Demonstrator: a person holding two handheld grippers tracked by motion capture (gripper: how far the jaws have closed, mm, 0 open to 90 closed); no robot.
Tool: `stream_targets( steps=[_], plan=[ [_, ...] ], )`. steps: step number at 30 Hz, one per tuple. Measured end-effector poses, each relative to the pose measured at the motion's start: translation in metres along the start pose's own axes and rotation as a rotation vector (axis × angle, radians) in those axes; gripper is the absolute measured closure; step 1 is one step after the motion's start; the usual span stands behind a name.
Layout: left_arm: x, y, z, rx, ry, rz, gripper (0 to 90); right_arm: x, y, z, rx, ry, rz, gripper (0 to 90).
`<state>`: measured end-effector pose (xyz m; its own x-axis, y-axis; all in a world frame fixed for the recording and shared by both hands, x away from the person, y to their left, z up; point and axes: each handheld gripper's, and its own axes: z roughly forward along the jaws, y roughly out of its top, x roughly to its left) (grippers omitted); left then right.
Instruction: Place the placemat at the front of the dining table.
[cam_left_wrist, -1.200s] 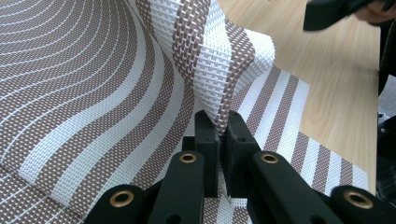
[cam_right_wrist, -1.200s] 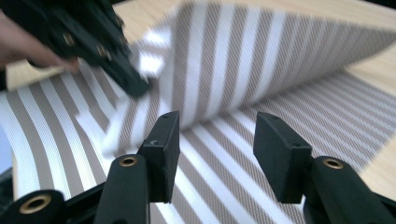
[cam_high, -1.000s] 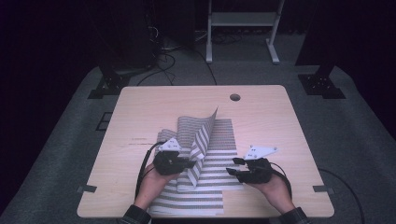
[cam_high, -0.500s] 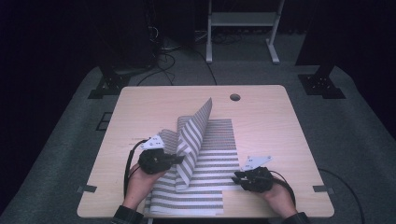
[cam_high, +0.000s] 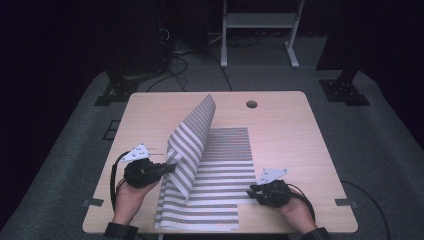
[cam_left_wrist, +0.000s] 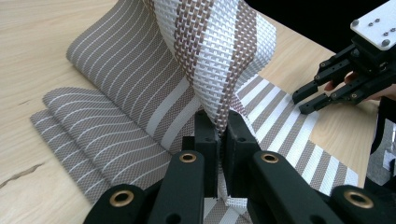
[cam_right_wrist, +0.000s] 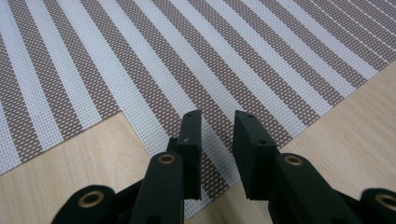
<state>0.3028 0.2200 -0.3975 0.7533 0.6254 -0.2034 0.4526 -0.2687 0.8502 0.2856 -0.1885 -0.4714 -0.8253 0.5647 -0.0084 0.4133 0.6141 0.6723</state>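
Observation:
A brown-and-white striped woven mat (cam_high: 225, 165) lies flat on the wooden table (cam_high: 300, 140). A second striped sheet (cam_high: 192, 137) stands up from it in a tall fold. My left gripper (cam_high: 172, 167) is shut on that sheet's edge (cam_left_wrist: 215, 70), its pads (cam_left_wrist: 238, 140) pinching the weave, left of the flat mat. My right gripper (cam_high: 252, 190) sits low at the flat mat's near right corner (cam_right_wrist: 205, 186). Its jaws have just been closing, but a gap still shows between the pads (cam_right_wrist: 191, 135), and the corner lies under them unpinched. The left gripper view has the right gripper (cam_left_wrist: 303, 102) at the upper right.
A round cable hole (cam_high: 251, 104) is near the table's far edge. Bare wood runs along the left, right and far sides. On the dark floor behind stand a white frame (cam_high: 260, 30), black bases (cam_high: 345, 90) and cables (cam_high: 175, 55).
My left gripper has moved left and a little up with the sheet, pulling the fold taller and further left. The right gripper's jaws have narrowed over the mat's corner.

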Motion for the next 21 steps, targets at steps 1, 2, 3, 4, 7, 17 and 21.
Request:
stream_targets(
  steps=[1, 2, 3, 4, 7, 17, 21],
  plan=[
    [0.0, 0.0, -0.002, 0.0, 0.004, 0.0, 86.2, 0.0, 0.0, 0.0, 0.0, 0.0, 0.001, 72.1],
    [0.001, -0.001, -0.003, 0.002, 0.006, 0.002, 86.1, 0.0, 0.0, 0.0, -0.001, 0.001, 0.002, 72.1],
    [0.002, -0.001, -0.005, 0.005, 0.01, 0.001, 86.1, 0.0, 0.0, 0.0, -0.001, 0.001, 0.004, 72.1],
    [0.002, -0.002, -0.006, 0.003, 0.016, -0.003, 86.1, 0.0, 0.0, 0.0, 0.0, 0.001, 0.006, 72.0],
    [0.003, -0.003, -0.011, 0.004, 0.03, -0.001, 86.1, 0.0, -0.001, 0.0, -0.003, 0.001, 0.008, 72.0],
    [0.009, -0.01, -0.027, 0.007, 0.065, -0.016, 86.0, 0.0, -0.001, 0.0, -0.005, 0.004, 0.009, 71.7],
    [0.01, -0.014, -0.032, 0.014, 0.082, -0.02, 85.9, 0.0, -0.001, 0.0, -0.005, 0.004, 0.005, 71.7]
  ],
)
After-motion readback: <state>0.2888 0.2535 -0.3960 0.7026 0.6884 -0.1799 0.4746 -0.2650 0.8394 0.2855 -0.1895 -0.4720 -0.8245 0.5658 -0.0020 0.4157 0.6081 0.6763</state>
